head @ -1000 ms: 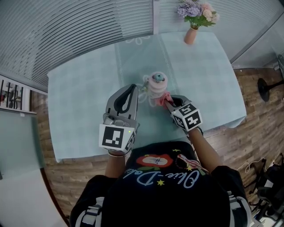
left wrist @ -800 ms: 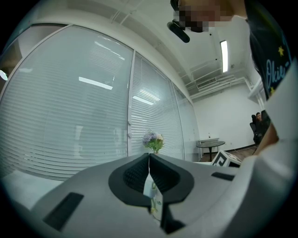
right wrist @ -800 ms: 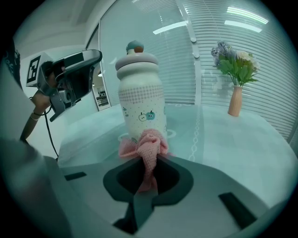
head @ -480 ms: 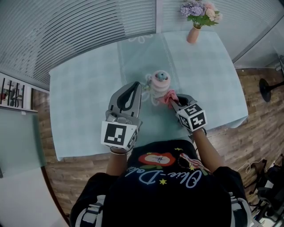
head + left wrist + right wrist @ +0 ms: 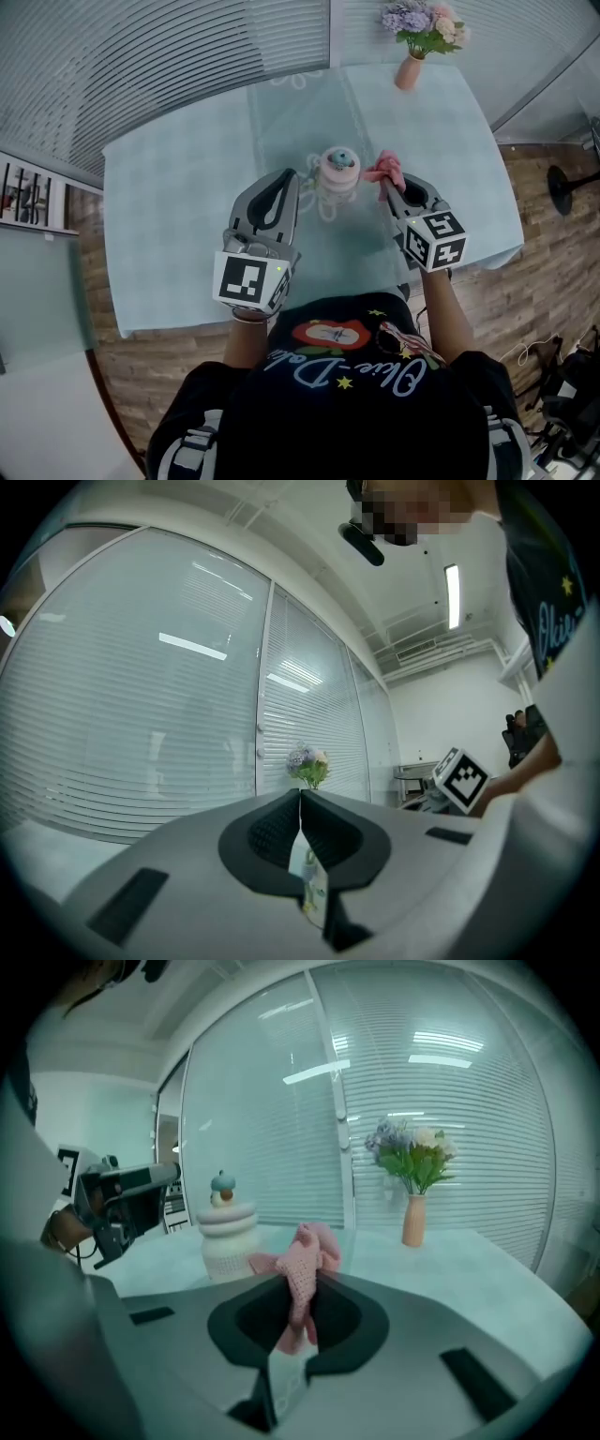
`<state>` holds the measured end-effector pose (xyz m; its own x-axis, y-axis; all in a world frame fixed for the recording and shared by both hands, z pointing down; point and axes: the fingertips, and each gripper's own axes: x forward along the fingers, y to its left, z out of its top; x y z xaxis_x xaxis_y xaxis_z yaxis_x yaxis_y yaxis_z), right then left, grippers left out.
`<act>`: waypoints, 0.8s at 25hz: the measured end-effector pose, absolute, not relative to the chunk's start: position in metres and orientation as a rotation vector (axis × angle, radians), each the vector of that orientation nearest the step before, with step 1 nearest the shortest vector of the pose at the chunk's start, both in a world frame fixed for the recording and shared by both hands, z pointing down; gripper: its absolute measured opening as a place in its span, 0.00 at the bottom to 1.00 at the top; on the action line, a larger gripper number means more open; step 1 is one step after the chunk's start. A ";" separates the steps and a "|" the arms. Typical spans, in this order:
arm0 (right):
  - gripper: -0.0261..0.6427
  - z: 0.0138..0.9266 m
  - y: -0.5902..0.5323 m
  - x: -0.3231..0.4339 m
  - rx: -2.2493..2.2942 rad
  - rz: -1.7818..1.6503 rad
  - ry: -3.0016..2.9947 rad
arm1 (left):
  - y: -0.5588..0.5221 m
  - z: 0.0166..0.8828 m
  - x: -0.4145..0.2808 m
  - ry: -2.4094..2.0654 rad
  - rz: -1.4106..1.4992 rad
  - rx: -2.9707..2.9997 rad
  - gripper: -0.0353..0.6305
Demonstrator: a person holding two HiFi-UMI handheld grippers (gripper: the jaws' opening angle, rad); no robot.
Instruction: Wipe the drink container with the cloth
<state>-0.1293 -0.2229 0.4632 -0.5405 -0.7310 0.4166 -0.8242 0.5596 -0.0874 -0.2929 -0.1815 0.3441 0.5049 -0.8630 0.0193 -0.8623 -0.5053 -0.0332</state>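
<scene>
While the left tool (image 5: pixel 287 176) is clenched, the right tool (image 5: pixel 385 185) grips cloth (image 5: pixel 386 168) beside the drink container (image 5: pixel 338 171).

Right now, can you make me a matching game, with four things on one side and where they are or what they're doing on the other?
Things:
1. pink cloth
2. drink container
3. flower vase
4. left claw

Places or states:
A. shut, holding nothing
B. at the far edge of the table
C. pinched in the right claw
D. standing between the two claws

Pairs: 1-C, 2-D, 3-B, 4-A
</scene>
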 end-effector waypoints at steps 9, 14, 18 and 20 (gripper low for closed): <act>0.09 0.404 -0.240 -0.159 1.317 0.360 -2.685 | -0.179 0.343 -0.299 1.585 -0.066 -2.683 0.06; 0.09 0.407 -0.243 -0.168 1.287 0.397 -2.707 | -0.176 0.344 -0.303 1.602 -0.076 -2.675 0.06; 0.09 0.417 -0.246 -0.172 1.266 0.450 -2.705 | -0.175 0.345 -0.307 1.617 -0.081 -2.666 0.06; 0.09 0.421 -0.246 -0.175 1.254 0.481 -2.706 | -0.176 0.345 -0.309 1.620 -0.083 -2.662 0.06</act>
